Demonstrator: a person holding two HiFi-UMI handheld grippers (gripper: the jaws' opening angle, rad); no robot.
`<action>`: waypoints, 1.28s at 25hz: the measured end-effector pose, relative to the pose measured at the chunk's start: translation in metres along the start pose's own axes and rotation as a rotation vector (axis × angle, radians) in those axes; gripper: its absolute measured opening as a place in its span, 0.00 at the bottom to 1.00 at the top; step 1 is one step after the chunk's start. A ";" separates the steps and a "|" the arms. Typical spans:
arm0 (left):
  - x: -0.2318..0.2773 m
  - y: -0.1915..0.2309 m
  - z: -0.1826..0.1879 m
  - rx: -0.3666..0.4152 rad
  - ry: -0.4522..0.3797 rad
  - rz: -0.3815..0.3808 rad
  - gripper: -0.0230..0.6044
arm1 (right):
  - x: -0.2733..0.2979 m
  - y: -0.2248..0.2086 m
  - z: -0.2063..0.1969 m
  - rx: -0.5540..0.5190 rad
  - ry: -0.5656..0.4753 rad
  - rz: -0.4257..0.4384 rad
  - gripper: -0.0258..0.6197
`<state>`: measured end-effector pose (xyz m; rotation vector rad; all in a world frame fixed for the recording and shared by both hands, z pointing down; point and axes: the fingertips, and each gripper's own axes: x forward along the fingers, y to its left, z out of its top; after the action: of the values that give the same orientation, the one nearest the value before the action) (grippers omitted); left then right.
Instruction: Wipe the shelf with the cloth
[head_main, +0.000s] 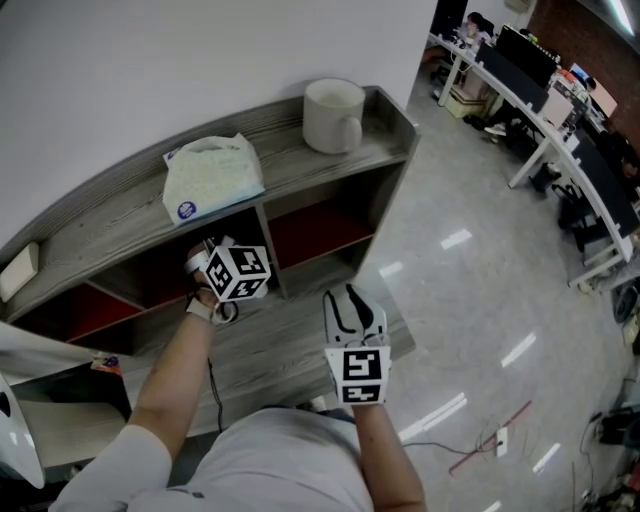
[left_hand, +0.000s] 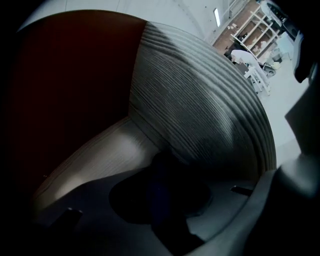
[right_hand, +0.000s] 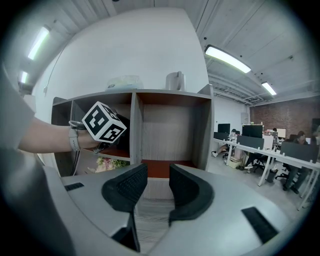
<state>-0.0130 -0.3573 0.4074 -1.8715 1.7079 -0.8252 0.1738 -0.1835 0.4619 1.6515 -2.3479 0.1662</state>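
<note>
Grey wood-grain shelf (head_main: 120, 215) stands against a white wall, with open floor (head_main: 480, 260) to its right. The left gripper (head_main: 212, 262) reaches into the compartment just left of the divider. Its jaws are closed on a dark cloth (left_hand: 160, 200) near the corner of the compartment's floor and side wall. The right gripper (head_main: 350, 300) hovers over the lower board, jaws apart and empty. The top board holds a mug (head_main: 333, 115) near its right end and a white packet (head_main: 212, 175) at mid-board.

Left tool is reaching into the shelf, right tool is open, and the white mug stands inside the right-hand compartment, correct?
Not quite: the mug stands on top of the shelf, not inside a compartment, as the head view shows. The left tool does reach into the shelf, and the right tool is open.
</note>
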 end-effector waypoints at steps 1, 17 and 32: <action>-0.001 0.002 0.000 -0.015 -0.006 0.007 0.17 | 0.000 0.001 0.000 -0.001 0.000 0.001 0.26; -0.033 0.075 -0.044 -0.407 0.032 0.052 0.17 | 0.007 0.050 0.013 -0.057 -0.017 0.131 0.26; -0.078 0.145 -0.120 -0.634 0.099 0.203 0.17 | 0.018 0.113 0.019 -0.103 -0.026 0.261 0.26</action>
<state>-0.2033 -0.2904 0.3824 -2.0000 2.3751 -0.3123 0.0592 -0.1659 0.4550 1.3052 -2.5386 0.0729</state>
